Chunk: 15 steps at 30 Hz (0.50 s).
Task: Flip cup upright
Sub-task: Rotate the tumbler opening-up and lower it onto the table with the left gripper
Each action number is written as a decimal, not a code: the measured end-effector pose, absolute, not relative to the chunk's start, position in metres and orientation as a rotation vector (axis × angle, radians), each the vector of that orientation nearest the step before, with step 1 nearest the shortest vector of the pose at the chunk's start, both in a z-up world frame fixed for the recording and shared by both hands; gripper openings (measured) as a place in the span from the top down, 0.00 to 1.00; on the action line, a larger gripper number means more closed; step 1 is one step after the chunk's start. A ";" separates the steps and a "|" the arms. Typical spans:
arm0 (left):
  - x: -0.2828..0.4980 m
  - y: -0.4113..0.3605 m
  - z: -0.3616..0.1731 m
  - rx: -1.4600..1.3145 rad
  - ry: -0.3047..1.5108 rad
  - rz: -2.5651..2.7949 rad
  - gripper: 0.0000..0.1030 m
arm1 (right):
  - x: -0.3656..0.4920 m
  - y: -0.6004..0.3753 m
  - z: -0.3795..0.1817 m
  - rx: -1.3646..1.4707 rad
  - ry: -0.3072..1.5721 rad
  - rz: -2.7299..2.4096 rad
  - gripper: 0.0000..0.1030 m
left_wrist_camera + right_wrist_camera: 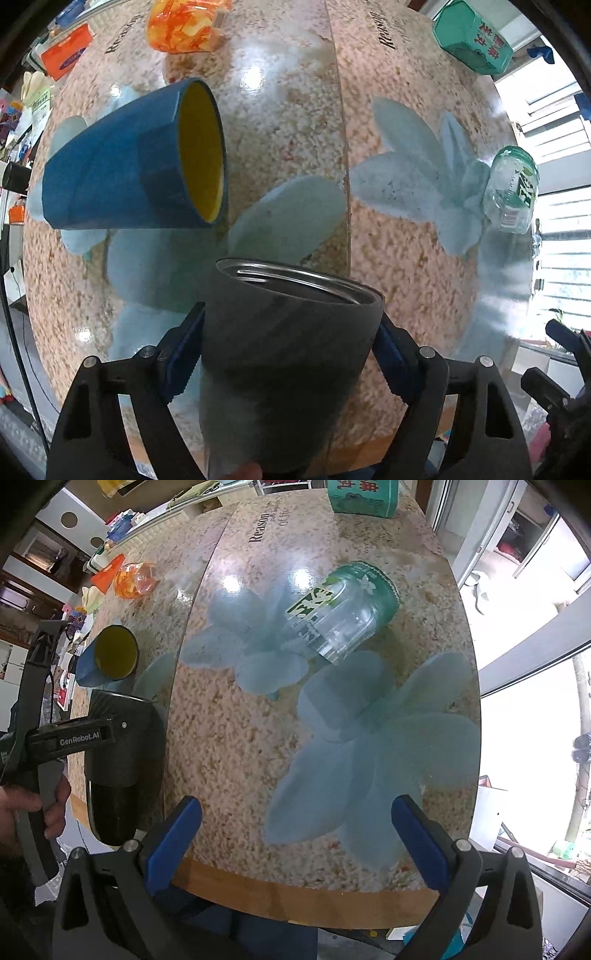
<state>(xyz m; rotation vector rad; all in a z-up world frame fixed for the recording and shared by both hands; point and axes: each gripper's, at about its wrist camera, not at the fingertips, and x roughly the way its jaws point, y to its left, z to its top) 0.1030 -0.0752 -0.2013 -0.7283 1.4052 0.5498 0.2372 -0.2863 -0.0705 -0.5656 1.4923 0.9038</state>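
Left gripper pinches a dark grey cup between its blue pads, mouth up and tilted slightly away; cup base cut off by the lower frame edge. Cup is held above the near edge of the table; contact with the table cannot be told. Right gripper has fingers spread wide, holding nothing. Blue cup with yellow inside lies on its side. Glass jar also lies on its side.
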 end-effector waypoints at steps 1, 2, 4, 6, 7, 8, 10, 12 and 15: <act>0.103 -0.075 -0.201 -0.727 1.404 0.550 0.17 | 0.236 -0.285 -0.071 -0.566 1.492 0.908 0.00; 0.103 -0.077 -0.200 -0.728 1.403 0.550 0.17 | 0.236 -0.284 -0.070 -0.566 1.491 0.911 0.00; 0.101 -0.077 -0.197 -0.733 1.404 0.549 0.18 | 0.235 -0.281 -0.069 -0.559 1.487 0.915 0.00; 0.097 -0.078 -0.190 -0.745 1.391 0.547 0.18 | 0.236 -0.279 -0.067 -0.545 1.481 0.915 0.00; 0.089 -0.075 -0.180 -0.749 1.382 0.549 0.18 | 0.236 -0.278 -0.066 -0.533 1.476 0.916 0.00; 0.087 -0.075 -0.172 -0.753 1.363 0.548 0.18 | 0.237 -0.278 -0.064 -0.522 1.470 0.915 0.00; 0.085 -0.076 -0.158 -0.749 1.324 0.540 0.18 | 0.239 -0.277 -0.060 -0.505 1.454 0.906 0.00; 0.084 -0.078 -0.137 -0.734 1.272 0.527 0.18 | 0.241 -0.277 -0.057 -0.487 1.442 0.899 0.00; 0.080 -0.081 -0.110 -0.705 1.196 0.503 0.19 | 0.242 -0.277 -0.055 -0.475 1.432 0.889 0.00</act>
